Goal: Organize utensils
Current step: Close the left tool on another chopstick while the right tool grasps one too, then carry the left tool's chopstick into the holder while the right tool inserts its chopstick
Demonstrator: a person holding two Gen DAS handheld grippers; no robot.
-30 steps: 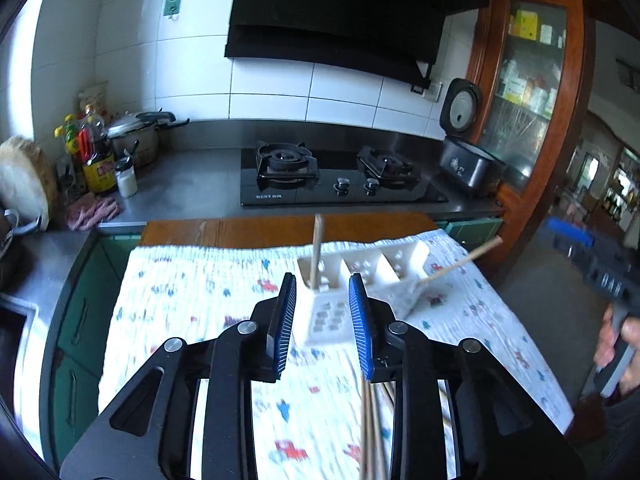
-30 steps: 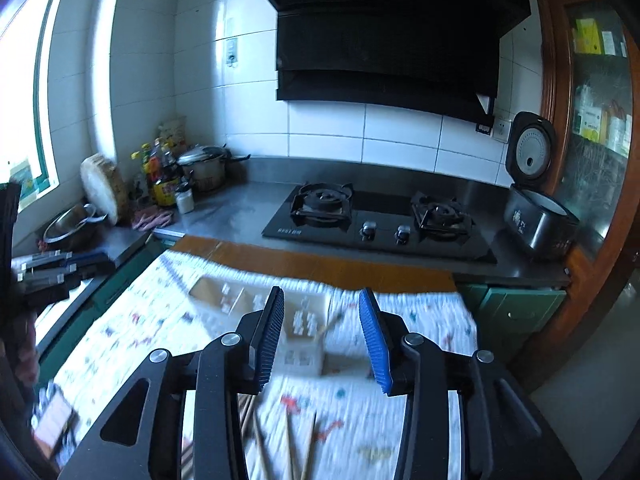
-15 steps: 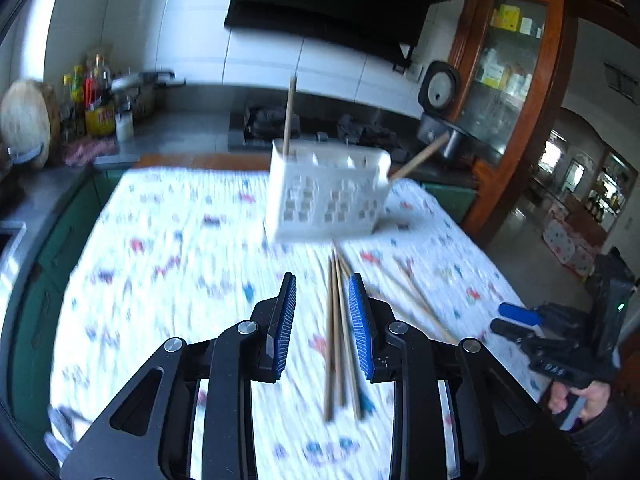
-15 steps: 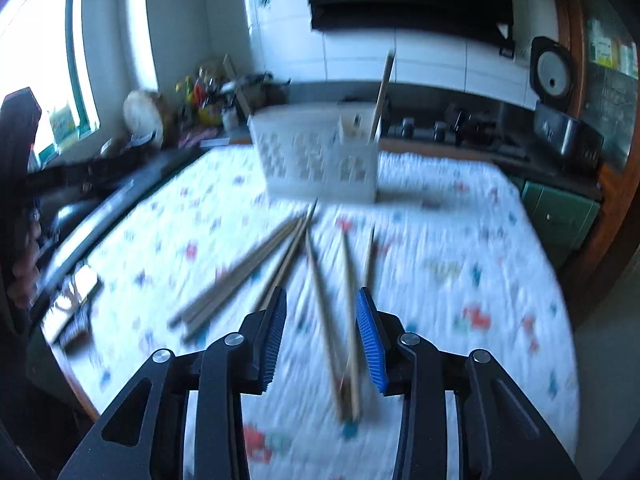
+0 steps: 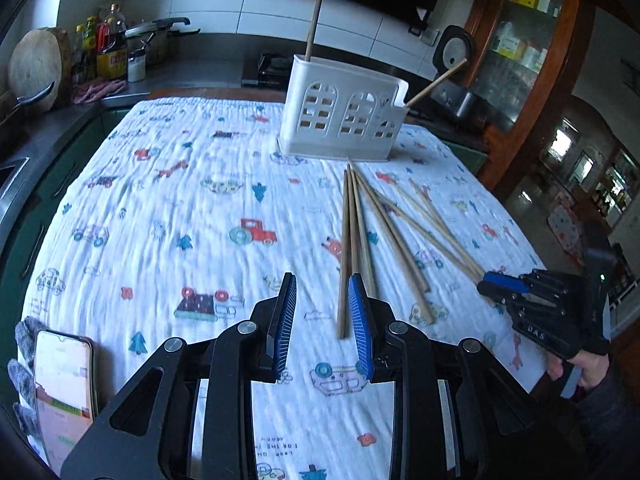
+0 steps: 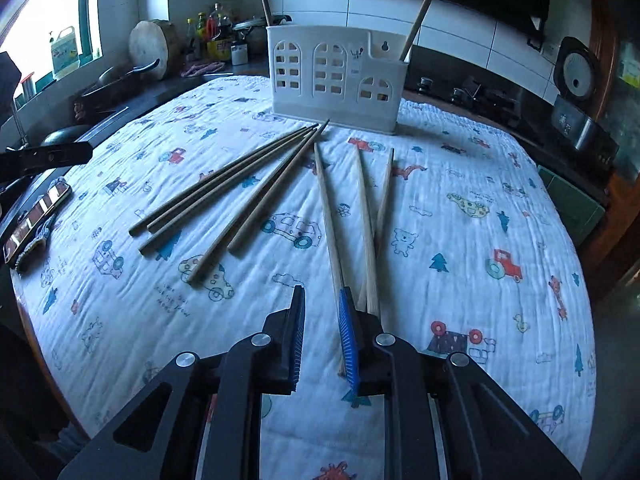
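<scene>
- The left gripper [image 5: 322, 320], black with blue ribbed pads, hovers low over the counter with its jaws spread and nothing between them; the near end of one darker chopstick lies just ahead of its right pad.
- The right gripper [image 6: 322, 338], of the same build, also has its jaws apart and grips nothing; a pale chopstick runs along the cloth under its right pad. In the left view it appears at the far right edge, with white letters reading "DAS" on its black body.
- The white plastic utensil holder with arched, window-like cut-outs [image 6: 336, 76] stands upright at the far side of the cloth. One wooden chopstick stands in each end compartment [image 5: 314, 20], [image 5: 438, 82].
- Loose on the white cloth printed with cars, trees and animals [image 6: 460, 216] lie a bundle of five darker brown wooden chopsticks [image 6: 236, 192], fanning out from tips near the holder, and three paler wooden chopsticks [image 6: 366, 216] just to their right, two of them crossing near the gripper.
- Small printed writing on the cloth is too blurred to read.
- A smartphone with a lit screen [image 5: 62, 384] rests on a grey knitted glove at the cloth's near left corner.
- Behind, a yellow-labelled bottle [image 5: 112, 50] stands among other bottles; its label is unreadable.
</scene>
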